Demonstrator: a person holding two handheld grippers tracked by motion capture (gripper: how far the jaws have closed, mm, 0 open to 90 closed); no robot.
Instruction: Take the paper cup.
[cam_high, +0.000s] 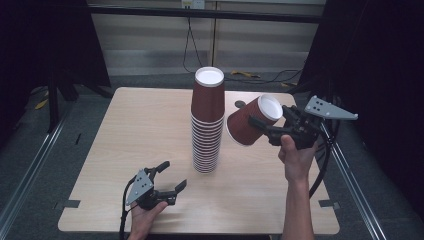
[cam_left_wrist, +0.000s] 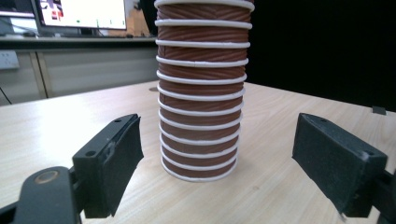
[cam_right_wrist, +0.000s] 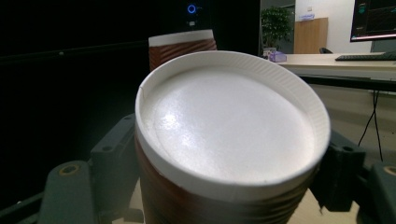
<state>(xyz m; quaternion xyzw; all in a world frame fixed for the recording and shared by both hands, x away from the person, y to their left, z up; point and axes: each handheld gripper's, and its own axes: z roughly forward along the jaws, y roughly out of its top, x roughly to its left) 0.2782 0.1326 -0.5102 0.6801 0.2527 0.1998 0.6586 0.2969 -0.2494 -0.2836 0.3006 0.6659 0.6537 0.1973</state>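
Observation:
A tall stack of brown ribbed paper cups (cam_high: 207, 122) stands upside down at the middle of the wooden table (cam_high: 140, 130). My right gripper (cam_high: 262, 122) hovers to the right of the stack, shut on a single brown cup (cam_high: 249, 121) that is tilted, its white base pointing up and right. In the right gripper view that cup (cam_right_wrist: 229, 130) sits between the jaws, with the stack's top (cam_right_wrist: 182, 44) behind it. My left gripper (cam_high: 173, 175) rests low near the table's front edge, open and empty. Its jaws frame the stack (cam_left_wrist: 201, 93), which stands a little beyond them.
Cables (cam_high: 192, 55) run across the floor behind the table. Dark frame posts (cam_high: 55, 70) stand at the left and right. Metal rails (cam_high: 30, 165) run along both sides of the table. A desk with a monitor (cam_left_wrist: 79, 14) shows far off.

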